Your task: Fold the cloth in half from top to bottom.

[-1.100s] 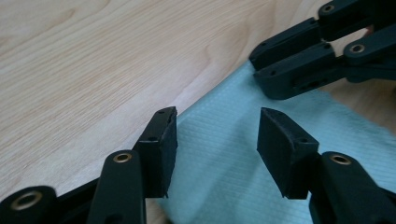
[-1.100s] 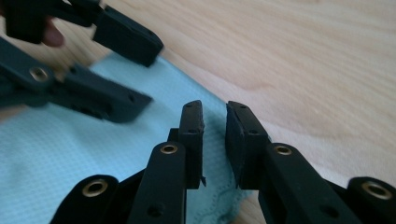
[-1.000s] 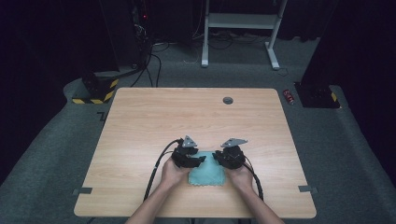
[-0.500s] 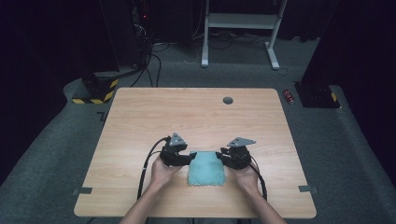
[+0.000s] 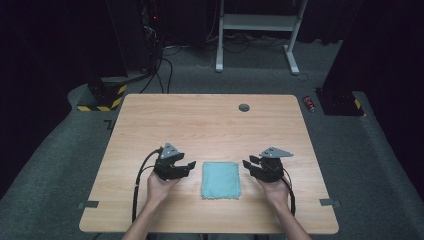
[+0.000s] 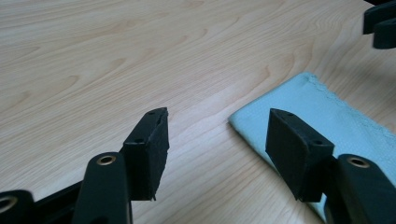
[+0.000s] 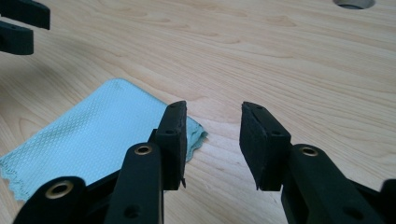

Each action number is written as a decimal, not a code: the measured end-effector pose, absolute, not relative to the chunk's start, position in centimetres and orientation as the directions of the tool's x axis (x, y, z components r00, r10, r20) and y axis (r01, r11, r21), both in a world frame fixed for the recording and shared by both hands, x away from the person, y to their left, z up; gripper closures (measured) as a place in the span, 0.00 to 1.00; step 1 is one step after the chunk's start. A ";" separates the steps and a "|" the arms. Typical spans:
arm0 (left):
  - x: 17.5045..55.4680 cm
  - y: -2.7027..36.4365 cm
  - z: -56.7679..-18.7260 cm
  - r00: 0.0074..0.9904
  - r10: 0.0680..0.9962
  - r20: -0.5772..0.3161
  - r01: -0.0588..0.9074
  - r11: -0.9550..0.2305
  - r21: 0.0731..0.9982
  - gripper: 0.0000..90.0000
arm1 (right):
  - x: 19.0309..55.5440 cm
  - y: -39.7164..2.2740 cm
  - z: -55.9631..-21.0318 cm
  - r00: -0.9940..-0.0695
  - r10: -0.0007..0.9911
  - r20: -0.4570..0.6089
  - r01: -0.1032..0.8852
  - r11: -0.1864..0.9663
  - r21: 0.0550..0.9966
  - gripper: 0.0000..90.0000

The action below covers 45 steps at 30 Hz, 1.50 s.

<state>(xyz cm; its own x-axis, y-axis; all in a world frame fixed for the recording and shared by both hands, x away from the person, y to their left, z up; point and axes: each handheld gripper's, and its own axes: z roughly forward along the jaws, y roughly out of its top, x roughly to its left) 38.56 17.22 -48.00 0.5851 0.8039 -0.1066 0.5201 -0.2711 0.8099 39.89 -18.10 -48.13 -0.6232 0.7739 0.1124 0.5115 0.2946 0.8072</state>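
I count one folded teal cloth (image 5: 221, 179), lying flat between my two sets of fingers. I hold two grippers: my left gripper (image 5: 189, 166) just left of the cloth, my right gripper (image 5: 248, 164) just right of it. One wooden table (image 5: 200, 120) lies under them, with one round hole (image 5: 244, 107) well beyond my fingertips.
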 end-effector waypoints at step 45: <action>35.2 23.2 -52.5 0.376 0.925 -0.051 0.611 -0.206 0.764 0.39 | 36.5 -25.2 -52.1 -0.459 0.888 0.022 0.603 0.294 0.741 0.62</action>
<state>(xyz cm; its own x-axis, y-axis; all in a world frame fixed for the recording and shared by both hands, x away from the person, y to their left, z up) 35.24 23.18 -52.52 0.3759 0.9252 -0.0514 0.6110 -0.2057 0.7645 36.50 -25.19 -52.10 -0.4591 0.8881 0.0218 0.6034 0.2937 0.7414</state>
